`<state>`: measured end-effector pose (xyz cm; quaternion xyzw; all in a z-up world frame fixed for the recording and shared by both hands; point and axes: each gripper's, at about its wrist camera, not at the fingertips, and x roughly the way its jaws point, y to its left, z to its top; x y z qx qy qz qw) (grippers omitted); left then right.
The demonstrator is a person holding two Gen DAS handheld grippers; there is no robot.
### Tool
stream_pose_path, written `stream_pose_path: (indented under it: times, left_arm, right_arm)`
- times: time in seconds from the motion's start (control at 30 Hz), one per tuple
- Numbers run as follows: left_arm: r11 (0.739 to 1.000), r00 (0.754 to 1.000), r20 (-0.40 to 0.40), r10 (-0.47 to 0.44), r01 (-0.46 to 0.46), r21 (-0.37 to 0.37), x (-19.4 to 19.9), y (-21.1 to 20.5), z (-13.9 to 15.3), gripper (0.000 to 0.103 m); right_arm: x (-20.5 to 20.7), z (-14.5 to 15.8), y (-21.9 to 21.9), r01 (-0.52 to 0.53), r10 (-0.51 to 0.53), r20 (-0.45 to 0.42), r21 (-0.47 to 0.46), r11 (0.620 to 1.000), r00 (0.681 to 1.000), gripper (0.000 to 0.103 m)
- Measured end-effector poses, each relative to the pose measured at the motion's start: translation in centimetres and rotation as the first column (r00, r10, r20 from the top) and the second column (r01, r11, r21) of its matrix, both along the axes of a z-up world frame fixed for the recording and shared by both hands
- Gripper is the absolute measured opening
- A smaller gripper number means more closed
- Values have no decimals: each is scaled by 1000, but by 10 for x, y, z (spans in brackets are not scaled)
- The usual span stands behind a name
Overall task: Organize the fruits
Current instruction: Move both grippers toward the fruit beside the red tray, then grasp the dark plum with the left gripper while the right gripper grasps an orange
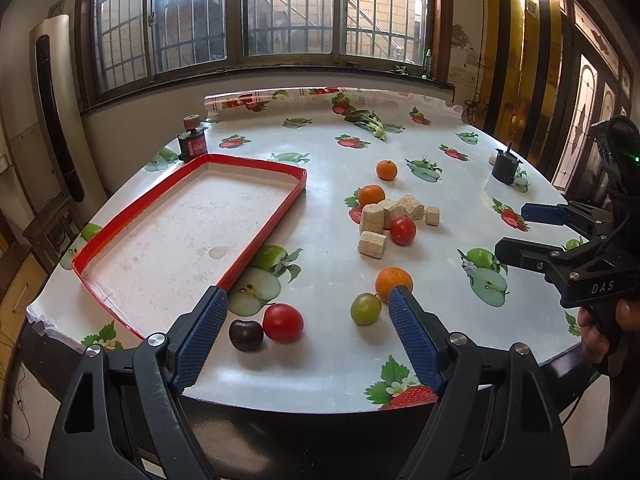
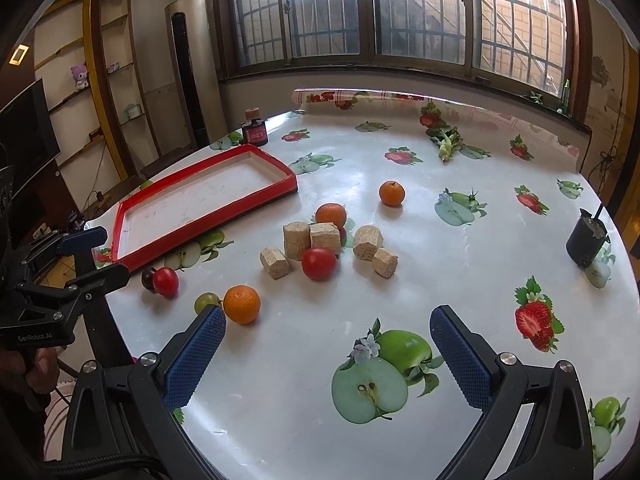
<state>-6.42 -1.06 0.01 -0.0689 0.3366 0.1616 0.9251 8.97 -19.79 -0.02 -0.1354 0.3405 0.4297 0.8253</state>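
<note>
Beside the red tray [image 1: 224,280], fruit lies loose: a red tomato [image 1: 283,323] touching a dark plum [image 1: 245,335]. Your left gripper [image 1: 308,300] and right gripper [image 2: 328,320] hover wide-jawed and empty, ready to pick.

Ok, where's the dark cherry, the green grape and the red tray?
dark cherry [image 1: 245,335], left wrist view, middle of its skin.
green grape [image 1: 365,308], left wrist view, its round front.
red tray [image 1: 262,239], left wrist view, its right rim.

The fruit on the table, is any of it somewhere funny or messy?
Yes. The red tray holds nothing, while the fruit lies loose on the table. Tan blocks are jumbled among a tomato and an orange, and a leafy vegetable lies alone near the far edge.
</note>
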Motion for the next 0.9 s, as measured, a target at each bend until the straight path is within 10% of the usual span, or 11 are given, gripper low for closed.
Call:
stream_pose_path:
  times: [0.53, 0.9]
  left_arm:
    - [995, 998, -57, 20, -25, -97, 2, 29, -35, 82]
    - [985, 995, -104, -9, -9, -173, 5, 53, -57, 59]
  right_arm:
    - [-3, -18, 20, -74, 75, -90, 18, 997, 993, 100]
    - [-14, -48, 64, -197, 187, -167, -47, 979, 968, 62]
